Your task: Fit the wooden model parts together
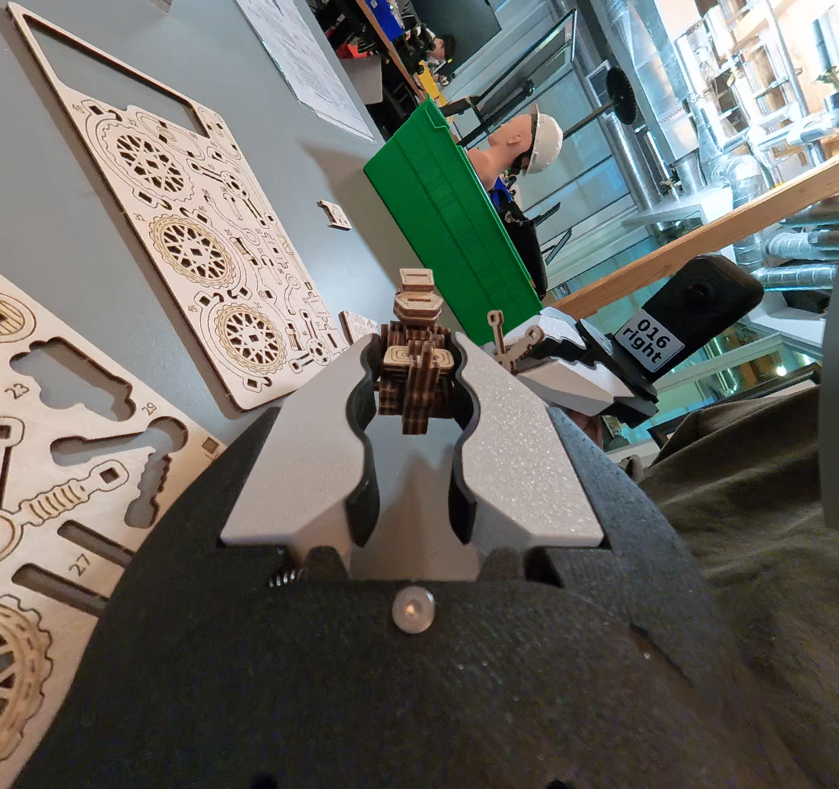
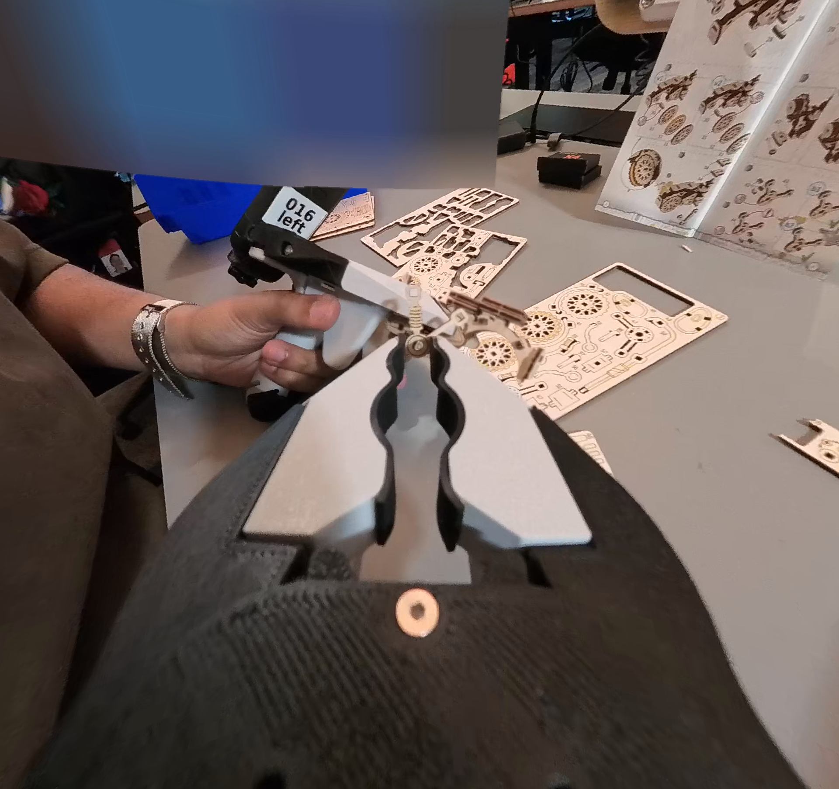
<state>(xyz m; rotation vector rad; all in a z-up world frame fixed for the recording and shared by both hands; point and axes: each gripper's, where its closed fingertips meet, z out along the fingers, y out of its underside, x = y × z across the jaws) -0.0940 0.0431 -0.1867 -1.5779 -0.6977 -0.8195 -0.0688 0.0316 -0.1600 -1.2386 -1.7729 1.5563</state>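
My left gripper (image 1: 413,358) is shut on a dark-and-pale wooden model assembly (image 1: 415,349), held above the grey table (image 1: 318,168). My right gripper (image 2: 417,349) is shut on a small wooden rod-like part with a round end and a ribbed shaft (image 2: 415,318). In the left wrist view the right gripper (image 1: 508,349) comes in from the right with that part (image 1: 501,336) just beside the assembly. In the right wrist view the assembly (image 2: 486,313) sticks out of the left gripper (image 2: 436,313), which a hand (image 2: 254,336) holds; the part meets it.
Laser-cut wooden part sheets (image 1: 181,204) (image 2: 604,327) lie on the table, with small loose pieces (image 1: 335,214) (image 2: 812,445). A green bin (image 1: 449,222) stands behind. A printed instruction sheet (image 2: 735,100) stands at the right. A blue bin (image 2: 190,209) and black box (image 2: 570,170) sit farther back. Left and right tips are no more than a few centimetres apart.
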